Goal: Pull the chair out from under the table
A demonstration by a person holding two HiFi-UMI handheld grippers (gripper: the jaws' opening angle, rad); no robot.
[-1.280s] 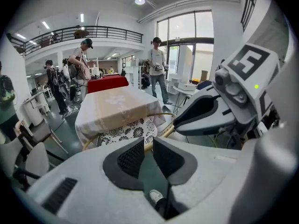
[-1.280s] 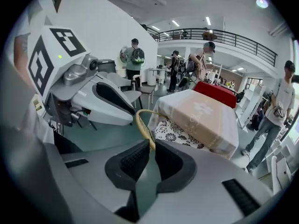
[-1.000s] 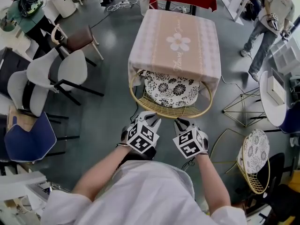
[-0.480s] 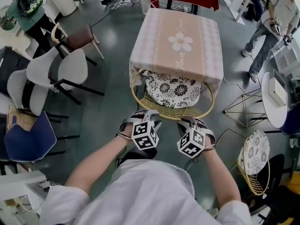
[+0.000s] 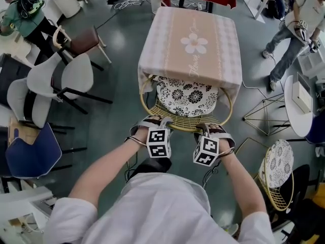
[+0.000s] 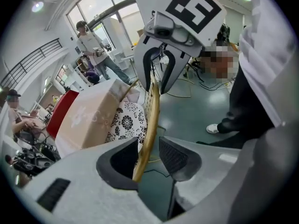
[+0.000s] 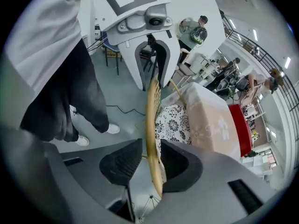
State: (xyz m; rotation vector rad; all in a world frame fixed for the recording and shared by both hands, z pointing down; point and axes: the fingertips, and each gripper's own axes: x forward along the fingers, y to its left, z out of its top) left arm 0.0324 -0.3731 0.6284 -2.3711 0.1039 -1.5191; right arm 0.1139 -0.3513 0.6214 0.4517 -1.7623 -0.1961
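The chair (image 5: 185, 96) has a gold wire frame and a black-and-white floral cushion, and it is pushed under the table (image 5: 190, 44) with the pink flower cloth. Its curved back rim (image 5: 185, 127) faces me. My left gripper (image 5: 153, 123) straddles the rim's left part. In the left gripper view the gold rim (image 6: 150, 115) runs between the open jaws (image 6: 149, 150), which have just been opening. My right gripper (image 5: 213, 130) straddles the right part. In the right gripper view the rim (image 7: 152, 111) stands between its open jaws (image 7: 152, 158), close to one pad.
Grey and white chairs (image 5: 61, 80) and a blue one (image 5: 30, 151) crowd the left. A second gold wire chair (image 5: 274, 172), a wire frame (image 5: 261, 116) and a white round table (image 5: 297, 105) stand on the right. People stand at the far corners.
Both grippers have moved forward and down from short of the chair onto its back rim, rolling as they went. The rim now sits between both pairs of jaws.
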